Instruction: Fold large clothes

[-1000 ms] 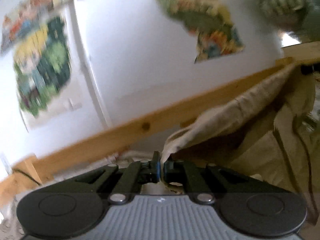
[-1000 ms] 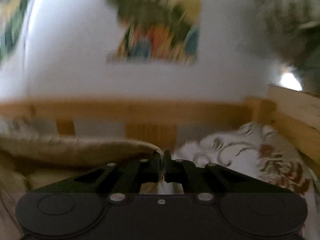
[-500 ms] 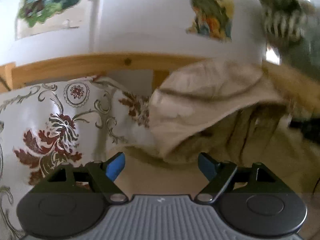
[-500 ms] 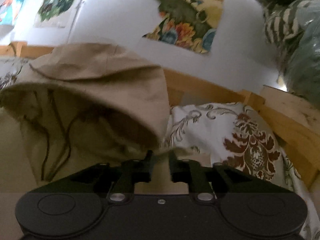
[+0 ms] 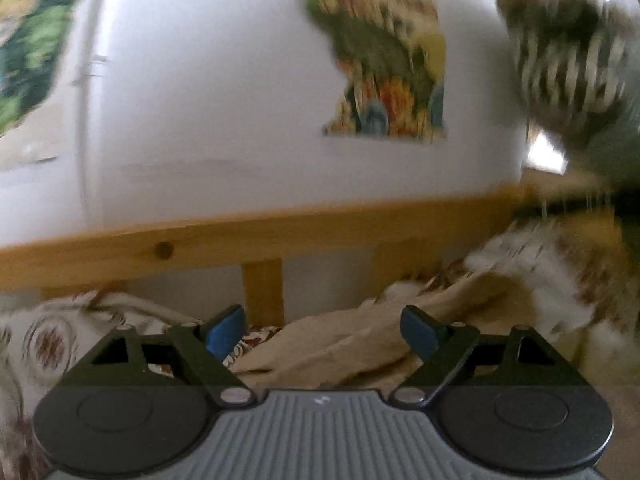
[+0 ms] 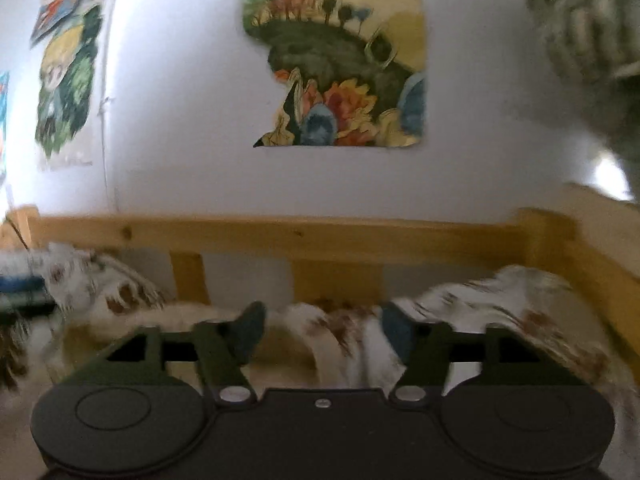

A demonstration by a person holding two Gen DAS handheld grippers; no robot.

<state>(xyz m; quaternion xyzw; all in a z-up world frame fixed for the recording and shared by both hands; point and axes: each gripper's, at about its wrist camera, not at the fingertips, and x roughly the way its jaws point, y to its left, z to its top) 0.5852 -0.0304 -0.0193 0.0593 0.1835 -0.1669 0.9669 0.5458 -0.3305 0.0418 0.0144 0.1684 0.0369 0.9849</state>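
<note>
While both views were motion-blurred, the beige garment point(image 5: 360, 340) lay on the patterned bedspread point(image 6: 520, 300) at 6 o'clock. Left gripper point(image 5: 322, 330) jaws had just opened wide, gripping nothing; right gripper point(image 6: 320, 332) likewise.

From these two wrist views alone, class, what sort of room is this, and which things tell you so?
Probably a bedroom: a pale wooden bed frame stands against a white wall, a white bedcover with a brown floral pattern lies on it, and a torn colourful poster hangs above.
</note>
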